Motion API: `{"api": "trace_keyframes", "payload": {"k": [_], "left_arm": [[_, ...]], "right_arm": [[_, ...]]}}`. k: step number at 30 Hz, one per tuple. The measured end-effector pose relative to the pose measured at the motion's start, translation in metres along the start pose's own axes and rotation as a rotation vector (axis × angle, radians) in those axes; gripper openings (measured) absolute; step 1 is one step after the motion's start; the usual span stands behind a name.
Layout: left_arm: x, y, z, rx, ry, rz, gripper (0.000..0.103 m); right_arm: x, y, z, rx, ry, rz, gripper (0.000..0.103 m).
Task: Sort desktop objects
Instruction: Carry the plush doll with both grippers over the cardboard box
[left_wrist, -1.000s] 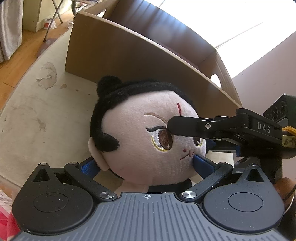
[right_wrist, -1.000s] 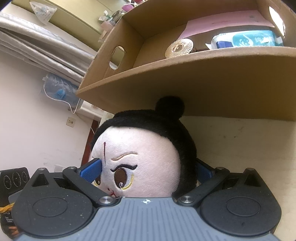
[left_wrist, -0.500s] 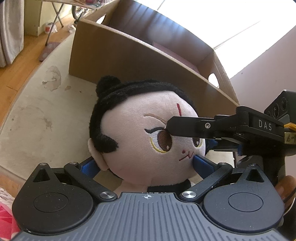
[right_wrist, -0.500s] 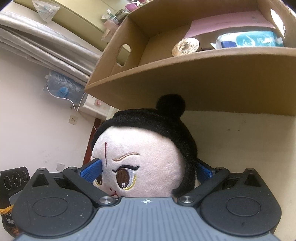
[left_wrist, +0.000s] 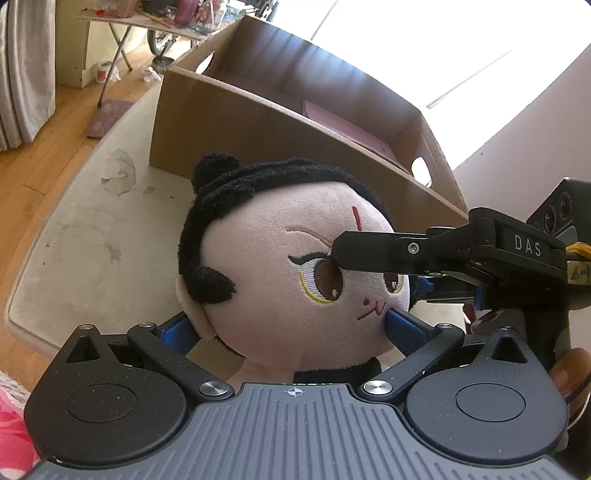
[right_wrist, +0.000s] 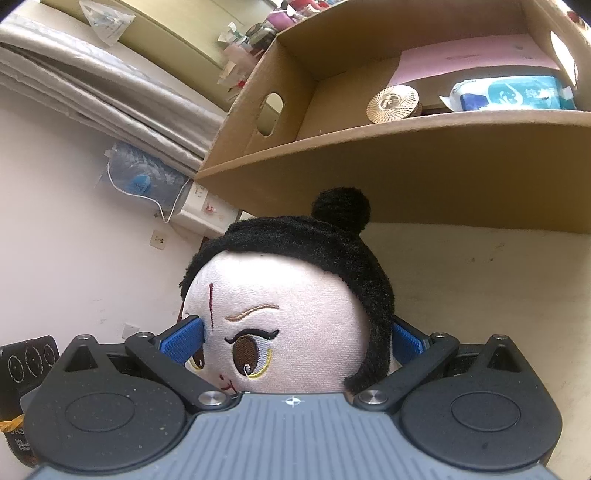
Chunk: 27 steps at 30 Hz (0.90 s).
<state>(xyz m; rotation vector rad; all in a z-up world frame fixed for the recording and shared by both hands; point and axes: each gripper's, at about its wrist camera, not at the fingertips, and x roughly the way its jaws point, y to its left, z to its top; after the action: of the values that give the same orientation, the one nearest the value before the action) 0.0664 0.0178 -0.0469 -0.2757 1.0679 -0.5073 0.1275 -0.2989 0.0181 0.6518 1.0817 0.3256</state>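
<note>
Both grippers, left (left_wrist: 291, 325) and right (right_wrist: 295, 341), clamped on plush doll (left_wrist: 295, 280) head; squishy, could snag cardboard box (left_wrist: 258, 125) wall going in.

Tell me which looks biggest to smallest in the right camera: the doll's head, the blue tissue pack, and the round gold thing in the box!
1. Doll's head: biggest by far, but it is closest to the camera.
2. Blue tissue pack.
3. Round gold thing: smallest.
Both lie farther back inside the cardboard box.

One plush doll (left_wrist: 280, 266), one cardboard box (right_wrist: 424, 162), two grippers, one tissue pack (right_wrist: 517, 94), one round tin (right_wrist: 393, 103)
</note>
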Motion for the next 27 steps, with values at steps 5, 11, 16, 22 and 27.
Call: {"api": "trace_keyframes", "payload": {"k": [5,11,16,22,27], "left_arm": [[-0.006,-0.001,0.000,0.010,-0.013,0.007,0.103],[-0.013,-0.002,-0.002,0.016,-0.026,0.015,0.103],[-0.020,-0.002,-0.003,0.021,-0.036,0.021,0.103],[-0.027,-0.003,-0.003,0.028,-0.052,0.027,0.103],[-0.033,-0.005,-0.001,0.034,-0.067,0.033,0.103]], "right_arm": [[-0.003,0.005,0.001,-0.005,-0.006,0.009,0.103],[-0.009,0.008,-0.002,-0.014,-0.013,0.018,0.103],[-0.012,0.013,-0.004,-0.022,-0.016,0.025,0.103],[-0.017,0.017,-0.005,-0.037,-0.025,0.033,0.103],[-0.022,0.022,-0.004,-0.051,-0.036,0.042,0.103]]}}
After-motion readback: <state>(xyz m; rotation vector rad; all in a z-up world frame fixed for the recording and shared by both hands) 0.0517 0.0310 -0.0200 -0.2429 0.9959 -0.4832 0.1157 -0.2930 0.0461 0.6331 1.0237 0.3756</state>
